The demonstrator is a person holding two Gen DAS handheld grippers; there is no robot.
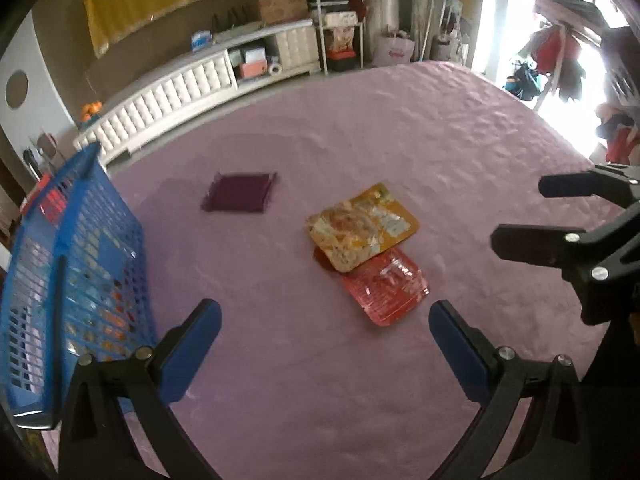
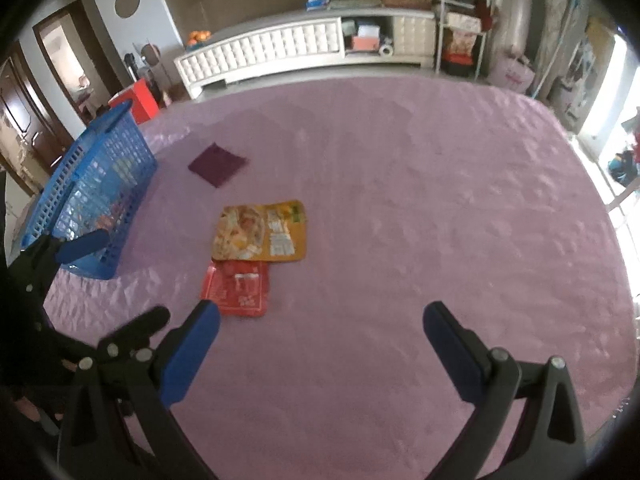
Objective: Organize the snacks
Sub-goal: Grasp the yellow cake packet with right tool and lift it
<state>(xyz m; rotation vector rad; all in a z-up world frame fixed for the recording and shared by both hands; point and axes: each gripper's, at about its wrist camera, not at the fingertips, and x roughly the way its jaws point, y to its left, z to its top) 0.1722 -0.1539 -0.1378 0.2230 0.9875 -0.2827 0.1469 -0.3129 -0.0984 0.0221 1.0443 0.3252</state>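
three packets left beside the basket

right of the blue basket point(image 1: 76, 264) on the purple cloth point(image 1: 360, 140), an orange packet point(image 1: 362, 226) overlaps a red packet point(image 1: 386, 288), long axes roughly in line; a dark purple packet point(image 1: 239, 193) lies beyond, nearer the basket. the left gripper point(image 1: 325, 328) (jaws wide, empty) faces the red packet just ahead. the right gripper point(image 2: 321, 326), also wide and empty, has it ahead-left.

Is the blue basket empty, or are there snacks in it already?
Not empty: through the mesh wall of the blue basket, shiny wrapped packets show inside. How many, or how full it is, cannot be told.
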